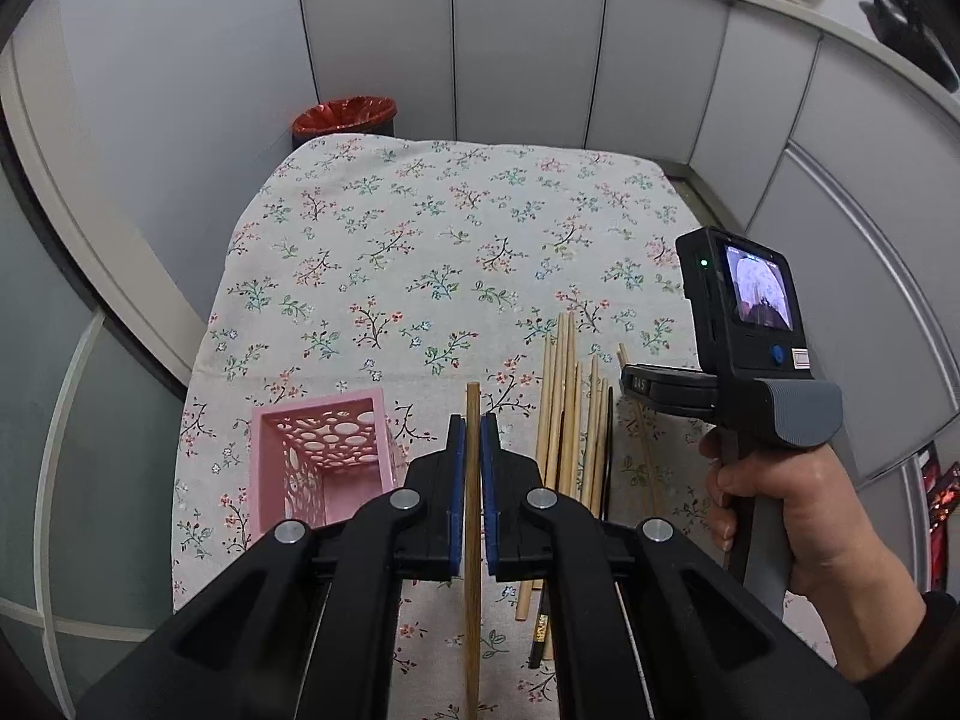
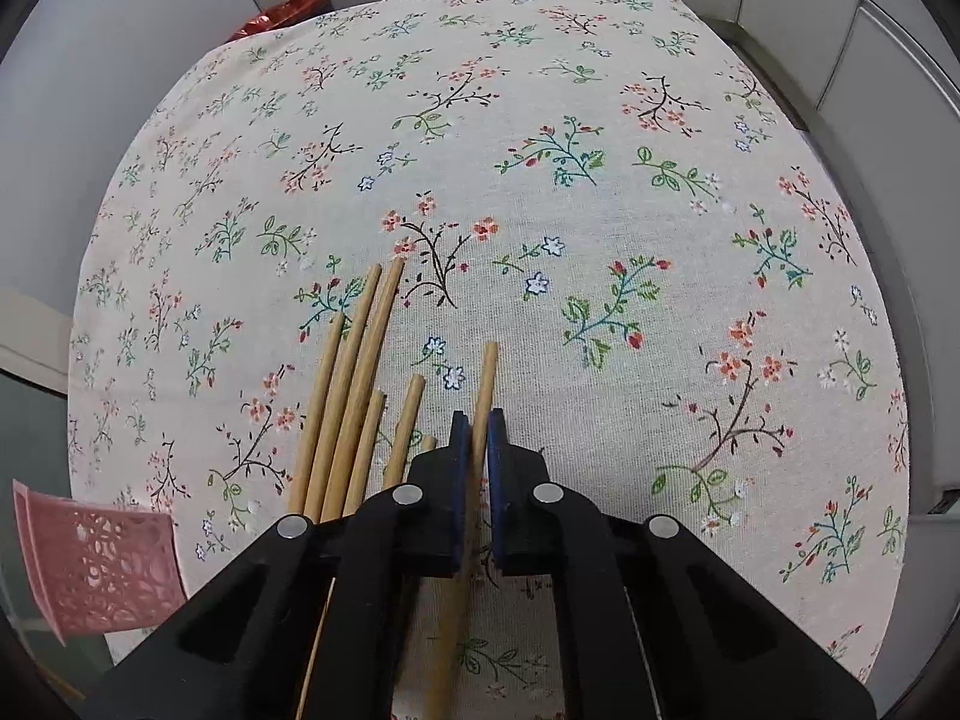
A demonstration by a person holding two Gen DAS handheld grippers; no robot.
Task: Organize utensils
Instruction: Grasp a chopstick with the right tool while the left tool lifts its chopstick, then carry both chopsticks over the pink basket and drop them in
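Note:
My left gripper [image 1: 472, 438] is shut on a wooden chopstick [image 1: 473, 600], held above the floral tablecloth just right of the pink perforated holder [image 1: 318, 456]. Several wooden chopsticks [image 1: 567, 408] and a dark one [image 1: 608, 468] lie in a loose pile to its right. In the right wrist view my right gripper [image 2: 478, 438] is shut on another wooden chopstick [image 2: 487, 378] at the right side of that pile [image 2: 354, 396]. The right tool's body [image 1: 750, 360], held by a hand [image 1: 798, 510], shows in the left wrist view over the pile. The pink holder [image 2: 96, 570] sits at the lower left.
The table wears a floral cloth [image 1: 420, 252] with its edges close on the left and far side. A red-lined bin [image 1: 345, 117] stands beyond the far left corner. Grey cabinet doors [image 1: 540, 48] run behind and to the right.

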